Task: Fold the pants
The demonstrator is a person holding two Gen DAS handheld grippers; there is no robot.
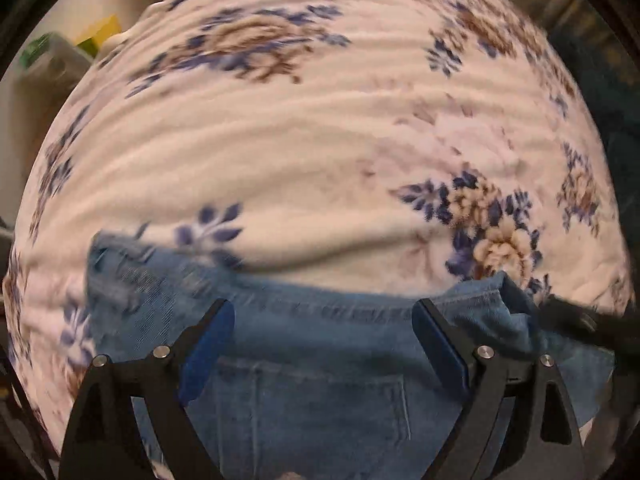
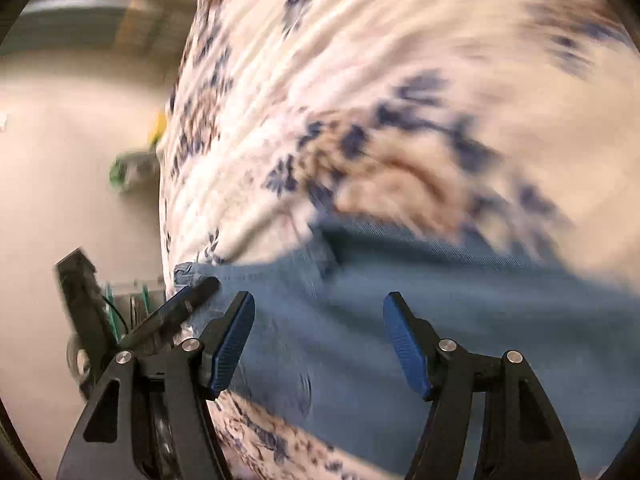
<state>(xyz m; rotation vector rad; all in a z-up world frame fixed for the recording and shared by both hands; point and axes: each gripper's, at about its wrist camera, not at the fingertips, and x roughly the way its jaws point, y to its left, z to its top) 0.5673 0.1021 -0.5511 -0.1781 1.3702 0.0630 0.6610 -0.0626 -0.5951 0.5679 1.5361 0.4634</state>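
Both tools stand spread with nothing between their blue pads: the left tool (image 1: 323,322) hangs over the jeans (image 1: 320,360), and the right tool (image 2: 319,316) does the same in its own view, where the other tool's dark finger lies against the denim's near-left corner. No brand, label or writing can be read anywhere; motion blur smears much of both pictures. The jeans are light blue denim, lying on a white bedspread (image 1: 304,152) printed with blue and brown flowers. In the left wrist view a stitched back pocket (image 1: 320,404) faces up below a seamed band, and the denim's right end is bunched into a fold. Beyond the bed's edge, yellow and green things sit blurred on the pale floor (image 2: 68,168).
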